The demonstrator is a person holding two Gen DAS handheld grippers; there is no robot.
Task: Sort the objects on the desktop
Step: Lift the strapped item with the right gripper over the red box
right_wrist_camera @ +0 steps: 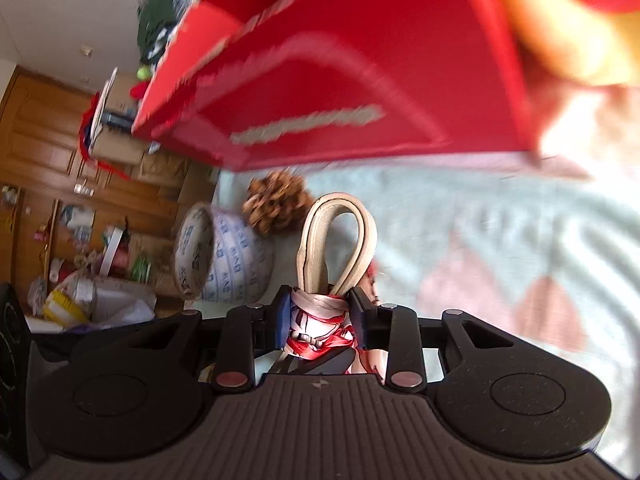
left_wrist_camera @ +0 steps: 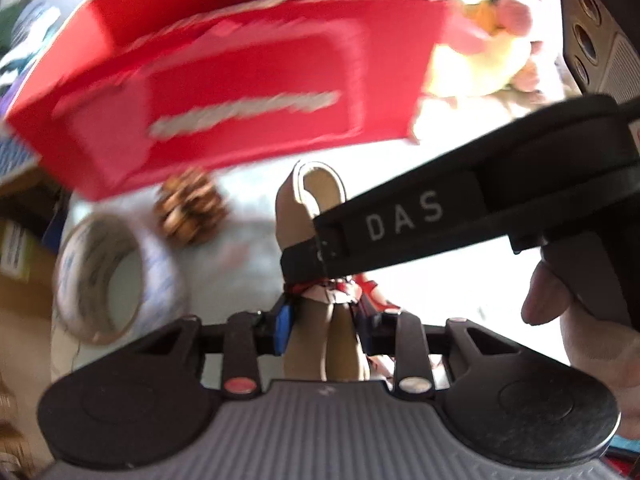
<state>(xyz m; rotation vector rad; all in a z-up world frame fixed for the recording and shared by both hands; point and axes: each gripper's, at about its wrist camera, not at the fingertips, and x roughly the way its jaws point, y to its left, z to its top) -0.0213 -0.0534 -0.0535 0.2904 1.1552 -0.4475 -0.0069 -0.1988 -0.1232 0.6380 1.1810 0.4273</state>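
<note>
Both grippers hold one small anime figurine with long beige hair. My left gripper [left_wrist_camera: 328,320] is shut on the figurine [left_wrist_camera: 316,200] low down, by its red and white dress. My right gripper [right_wrist_camera: 320,320] is shut on the same figurine [right_wrist_camera: 340,220] at its torso. In the left wrist view the right gripper's black body [left_wrist_camera: 480,208] crosses over the figurine from the right. A red cardboard box [left_wrist_camera: 240,92] stands just beyond; it also shows in the right wrist view [right_wrist_camera: 360,80]. Both views are motion-blurred.
A pine cone [left_wrist_camera: 192,212] and a printed tape roll [left_wrist_camera: 108,280] lie left of the figurine on the pale patterned cloth [right_wrist_camera: 500,240]. A yellow and pink plush toy [left_wrist_camera: 492,48] lies behind the box. A black speaker [left_wrist_camera: 592,20] stands far right.
</note>
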